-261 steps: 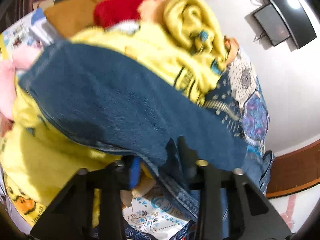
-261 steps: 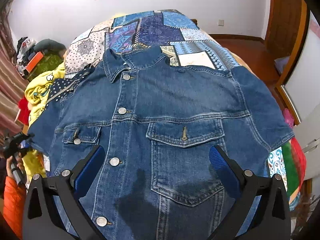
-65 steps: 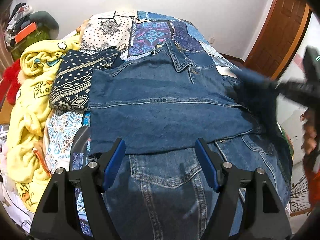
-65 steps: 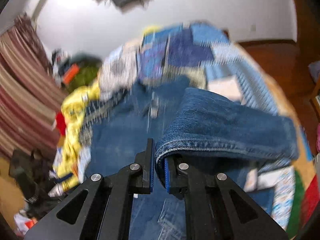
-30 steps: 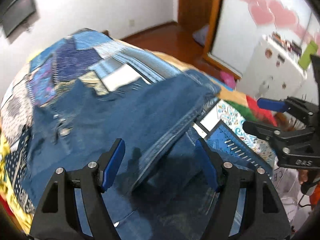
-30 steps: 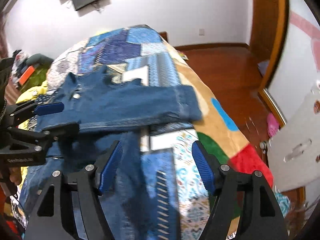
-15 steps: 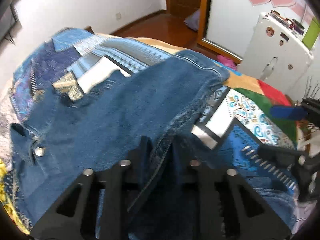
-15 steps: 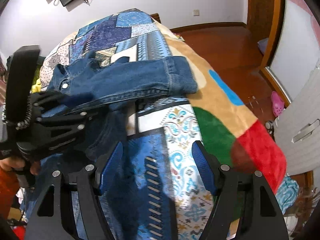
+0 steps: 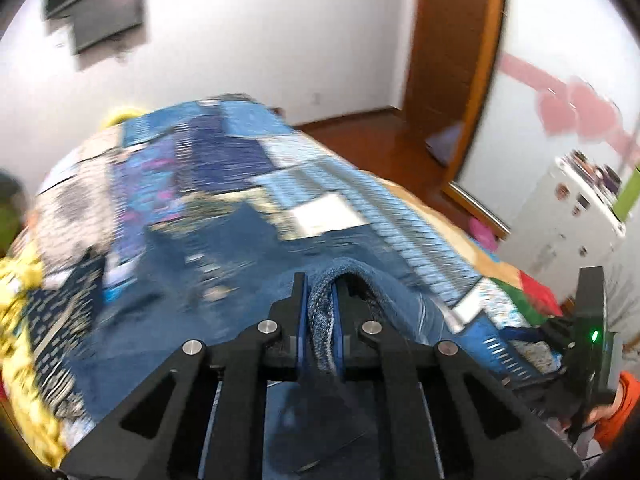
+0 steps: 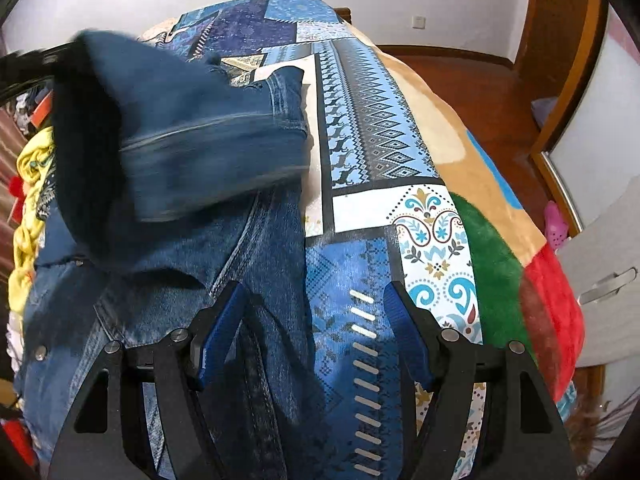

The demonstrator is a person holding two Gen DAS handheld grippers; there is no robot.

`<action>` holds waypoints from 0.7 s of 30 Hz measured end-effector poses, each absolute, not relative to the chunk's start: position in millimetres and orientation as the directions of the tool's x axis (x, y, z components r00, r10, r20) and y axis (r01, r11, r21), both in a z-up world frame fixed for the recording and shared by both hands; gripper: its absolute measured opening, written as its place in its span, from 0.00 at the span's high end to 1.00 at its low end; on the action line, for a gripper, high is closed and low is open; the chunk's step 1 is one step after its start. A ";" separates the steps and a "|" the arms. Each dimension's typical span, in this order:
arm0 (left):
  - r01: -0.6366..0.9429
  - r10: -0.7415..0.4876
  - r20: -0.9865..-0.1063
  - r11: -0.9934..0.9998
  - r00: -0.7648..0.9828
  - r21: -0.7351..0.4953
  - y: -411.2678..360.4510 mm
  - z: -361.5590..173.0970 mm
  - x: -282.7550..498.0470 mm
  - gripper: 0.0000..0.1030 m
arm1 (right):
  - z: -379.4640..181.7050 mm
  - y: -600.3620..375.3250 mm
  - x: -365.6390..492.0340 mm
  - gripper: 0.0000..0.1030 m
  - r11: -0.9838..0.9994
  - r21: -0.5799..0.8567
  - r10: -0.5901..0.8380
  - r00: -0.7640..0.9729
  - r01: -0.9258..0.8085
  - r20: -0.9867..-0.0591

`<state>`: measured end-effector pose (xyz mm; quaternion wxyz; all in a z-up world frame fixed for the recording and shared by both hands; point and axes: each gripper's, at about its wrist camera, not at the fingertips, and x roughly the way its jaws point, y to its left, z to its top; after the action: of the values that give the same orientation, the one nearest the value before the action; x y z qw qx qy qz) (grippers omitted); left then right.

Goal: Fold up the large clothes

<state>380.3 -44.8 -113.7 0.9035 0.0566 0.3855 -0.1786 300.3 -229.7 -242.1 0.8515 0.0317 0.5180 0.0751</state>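
Observation:
A blue denim jacket [image 10: 168,280] lies on the patchwork bed. My left gripper [image 9: 320,320] is shut on a thick fold of the denim jacket [image 9: 160,280], which bulges up between its blue pads. In the right wrist view the jacket's sleeve [image 10: 208,136] hangs lifted and blurred at the upper left, its cuff toward the bedspread. My right gripper [image 10: 312,332] stands open just above the jacket's right edge, where denim meets bedspread; its left pad is over denim and its right pad over the quilt, with nothing pinched.
A patterned patchwork bedspread [image 10: 360,128] covers the bed, with green and red patches [image 10: 532,288] at its right side. Yellow clothes [image 10: 28,200] pile along the left. A wooden door [image 9: 452,60], a white cabinet [image 9: 568,216] and bare floor [image 10: 480,80] lie to the right.
My left gripper shut on the jacket's folded edge and rose with it, lifting the sleeve. My right gripper sank toward the jacket's right edge, still open.

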 end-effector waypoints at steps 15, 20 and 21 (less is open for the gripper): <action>0.127 -0.127 -0.870 0.989 0.476 -0.075 60.2 -230.9 308.7 0.71 | -246.1 -225.1 302.4 0.25 0.994 0.096 0.113 0.430 -0.060 -0.896; 0.135 -0.051 -0.864 0.991 0.501 0.020 56.8 -214.6 308.6 0.48 | -235.4 -219.3 302.8 0.25 0.996 0.048 0.075 0.435 -0.073 -0.897; 0.148 -0.054 -0.859 0.989 0.508 0.026 54.5 -208.8 309.2 0.46 | -231.8 -217.9 302.3 0.25 0.996 0.040 0.070 0.444 -0.078 -0.893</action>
<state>309.2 54.5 -208.8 0.8671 0.0481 0.4923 -0.0583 302.3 -217.9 -231.8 0.8497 -0.0036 0.5255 0.0436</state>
